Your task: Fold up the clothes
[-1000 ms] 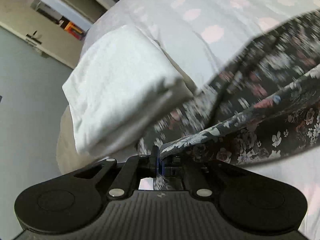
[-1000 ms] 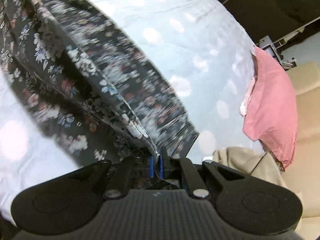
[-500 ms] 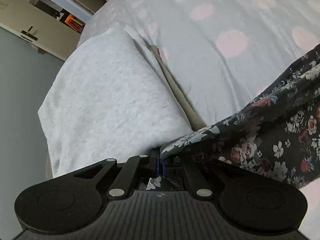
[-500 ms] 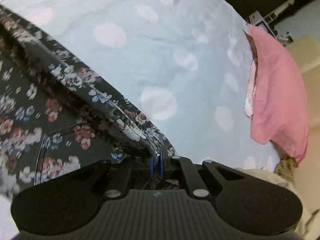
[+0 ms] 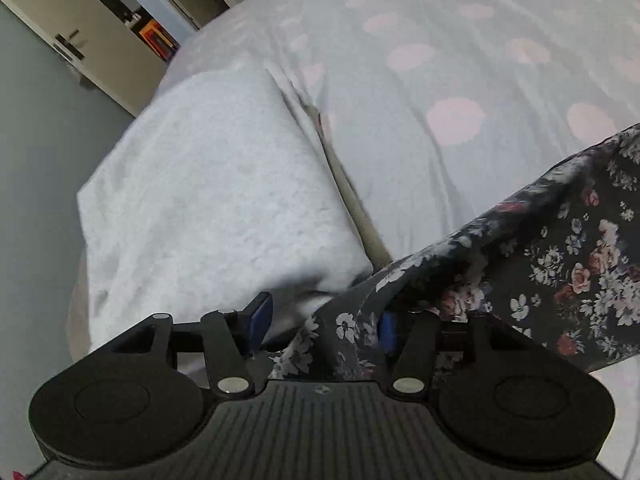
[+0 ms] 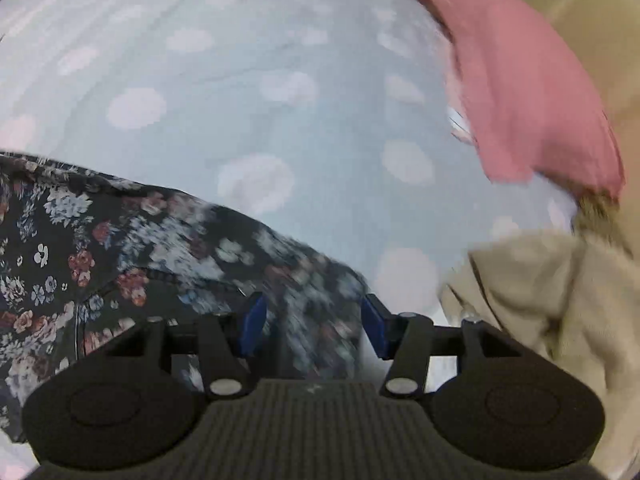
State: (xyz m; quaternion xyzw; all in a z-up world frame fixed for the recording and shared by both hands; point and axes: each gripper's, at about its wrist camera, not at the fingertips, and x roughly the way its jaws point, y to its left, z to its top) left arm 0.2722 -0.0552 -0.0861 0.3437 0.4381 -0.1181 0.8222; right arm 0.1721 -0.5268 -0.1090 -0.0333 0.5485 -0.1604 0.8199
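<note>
A dark floral garment (image 5: 560, 264) lies across the pale dotted bedsheet (image 5: 440, 60). My left gripper (image 5: 320, 320) hovers at the garment's left corner, its jaws opening; the cloth edge lies loose between the blue pads (image 5: 260, 316), no longer pinched. In the right wrist view the same floral garment (image 6: 100, 248) spreads to the left. My right gripper (image 6: 314, 320) is over its right corner, jaws opening, with blurred cloth between the pads (image 6: 252, 324) but not pressed.
A folded white-grey garment (image 5: 208, 208) sits on the bed's left edge beside the floral cloth, with floor and a doorway beyond. On the right, a pink cloth (image 6: 528, 80) and a crumpled beige garment (image 6: 560, 288) lie on the sheet (image 6: 280, 100).
Both grippers, shut on the floral garment's corners before, have come down toward the bed and spread their jaws, letting the cloth go. The garment now lies flatter on the sheet.
</note>
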